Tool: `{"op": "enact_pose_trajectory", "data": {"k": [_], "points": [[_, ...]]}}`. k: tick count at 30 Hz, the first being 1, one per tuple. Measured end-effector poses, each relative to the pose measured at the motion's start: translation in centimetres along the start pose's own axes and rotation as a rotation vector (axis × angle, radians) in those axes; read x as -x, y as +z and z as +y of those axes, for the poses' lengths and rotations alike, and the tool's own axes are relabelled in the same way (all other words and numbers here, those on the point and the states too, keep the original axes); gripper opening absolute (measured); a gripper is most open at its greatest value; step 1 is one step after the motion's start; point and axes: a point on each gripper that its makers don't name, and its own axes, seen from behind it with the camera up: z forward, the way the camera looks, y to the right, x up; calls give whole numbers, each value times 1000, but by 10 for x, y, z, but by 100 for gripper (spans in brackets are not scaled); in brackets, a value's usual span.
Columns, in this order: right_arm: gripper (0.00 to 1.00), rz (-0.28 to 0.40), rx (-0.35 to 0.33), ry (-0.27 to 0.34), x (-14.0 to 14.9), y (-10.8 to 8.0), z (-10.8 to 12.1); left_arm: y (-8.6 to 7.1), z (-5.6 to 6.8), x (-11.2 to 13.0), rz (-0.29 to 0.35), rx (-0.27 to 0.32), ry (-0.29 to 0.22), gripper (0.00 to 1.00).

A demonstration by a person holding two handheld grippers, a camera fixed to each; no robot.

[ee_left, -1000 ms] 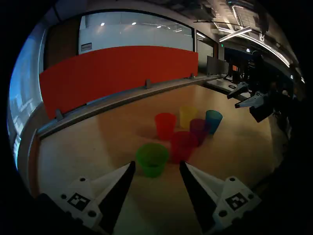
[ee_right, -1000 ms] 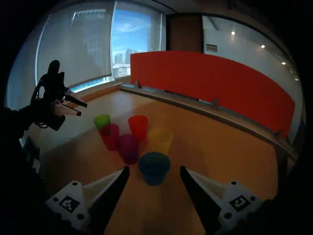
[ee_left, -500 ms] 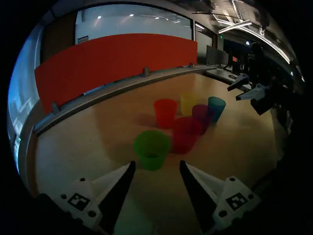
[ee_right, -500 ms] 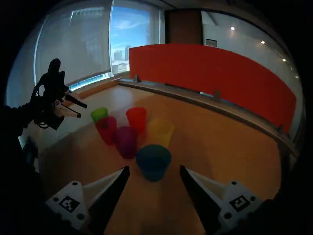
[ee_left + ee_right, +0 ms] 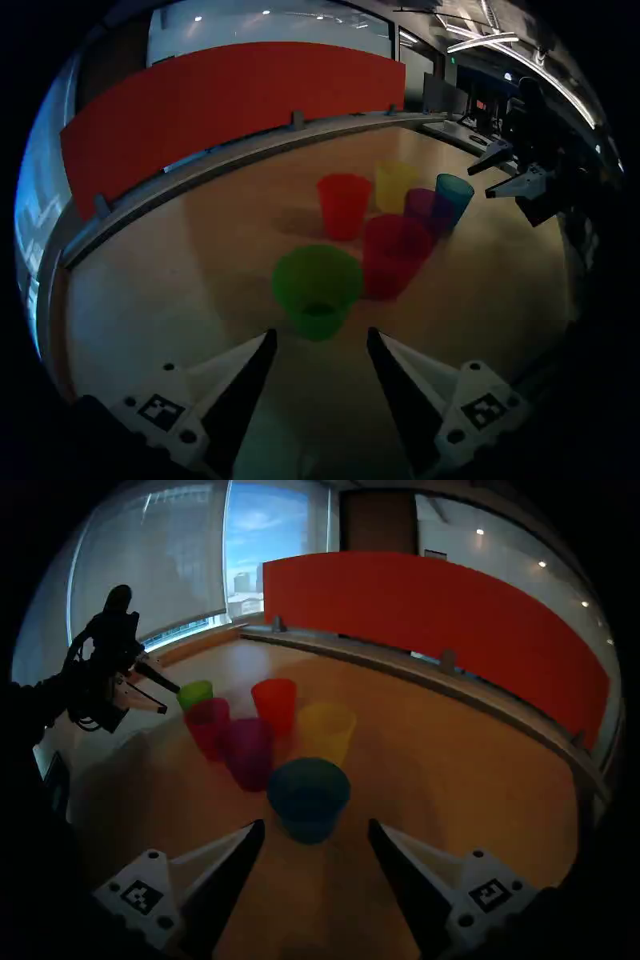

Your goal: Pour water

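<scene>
Several translucent cups stand clustered on a wooden table (image 5: 160,264). In the left gripper view, a green cup (image 5: 316,290) stands just beyond my open left gripper (image 5: 320,346). Behind it are a dark red cup (image 5: 394,256), an orange-red cup (image 5: 344,206), a yellow cup (image 5: 395,186), a purple cup (image 5: 422,210) and a blue cup (image 5: 454,197). In the right gripper view, the blue cup (image 5: 308,798) sits just ahead of my open right gripper (image 5: 317,832), with the purple cup (image 5: 250,753), yellow cup (image 5: 326,732), orange-red cup (image 5: 274,706), dark red cup (image 5: 207,726) and green cup (image 5: 194,694) beyond it.
A red partition (image 5: 224,104) with a rail runs along the table's far edge. Windows (image 5: 176,568) lie behind the left gripper (image 5: 148,690) in the right gripper view. The right gripper (image 5: 516,180) hangs at the right of the left gripper view.
Both grippers have moved forward toward the cups: the green cup now looms larger before the left one, the blue cup before the right one. Both stay open.
</scene>
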Motion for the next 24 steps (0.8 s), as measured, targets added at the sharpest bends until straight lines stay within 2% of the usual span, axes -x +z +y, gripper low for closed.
{"op": "enact_pose_trajectory", "data": {"k": [12,24], "points": [[100,-33,-14,5,9,21,3,22,-2,1,-36,32,-12,83],[100,-55,-39,-3,11,43,-2,33,-1,0,-50,51,-6,83]]}}
